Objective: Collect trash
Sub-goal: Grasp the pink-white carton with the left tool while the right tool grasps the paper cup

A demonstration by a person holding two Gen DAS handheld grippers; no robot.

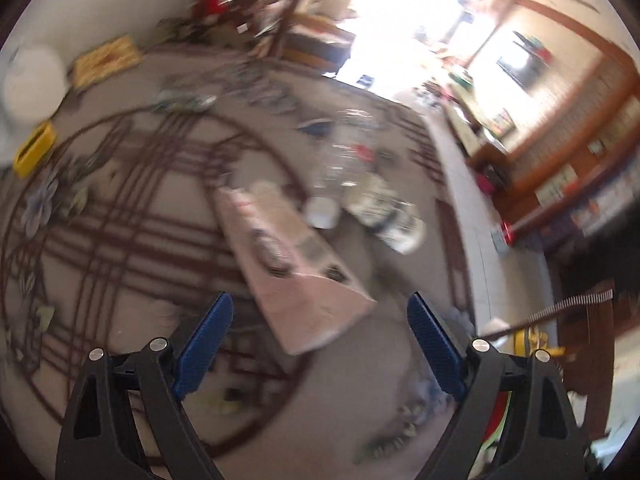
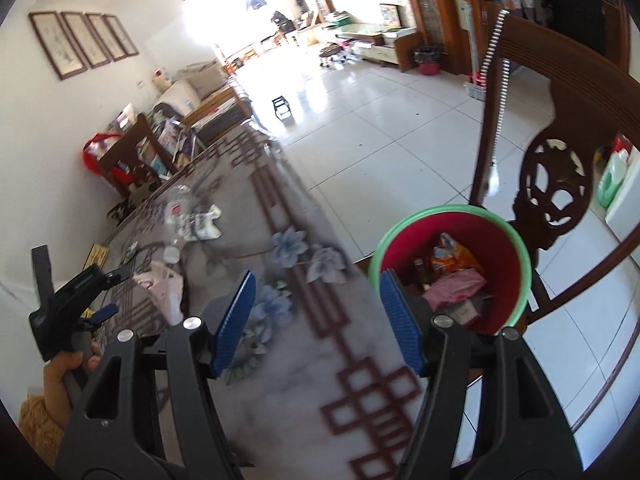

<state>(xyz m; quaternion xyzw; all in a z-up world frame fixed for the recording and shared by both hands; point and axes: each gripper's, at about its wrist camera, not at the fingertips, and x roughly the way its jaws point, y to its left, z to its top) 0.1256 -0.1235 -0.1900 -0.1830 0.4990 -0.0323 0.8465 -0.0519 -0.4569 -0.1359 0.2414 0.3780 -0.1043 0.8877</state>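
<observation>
My left gripper (image 1: 320, 316) is open and empty, just short of a pale pink wrapper (image 1: 296, 264) lying on the patterned tablecloth; the view is blurred. Beyond it lie a clear plastic bottle (image 1: 344, 160) with a white cap and a crumpled printed packet (image 1: 384, 208). My right gripper (image 2: 316, 300) is open and empty over the table's near edge. To its right stands a red bin with a green rim (image 2: 508, 240) holding several wrappers. The left gripper (image 2: 80, 300), pink wrapper (image 2: 160, 284), bottle (image 2: 178, 208) and packet (image 2: 204, 224) also show in the right wrist view.
A yellow box (image 1: 34, 150), a white round container (image 1: 34, 80) and a yellow patterned box (image 1: 106, 60) sit at the table's far left. A carved wooden chair (image 2: 556, 184) stands behind the bin. Tiled floor (image 2: 400, 120) lies beyond the table edge.
</observation>
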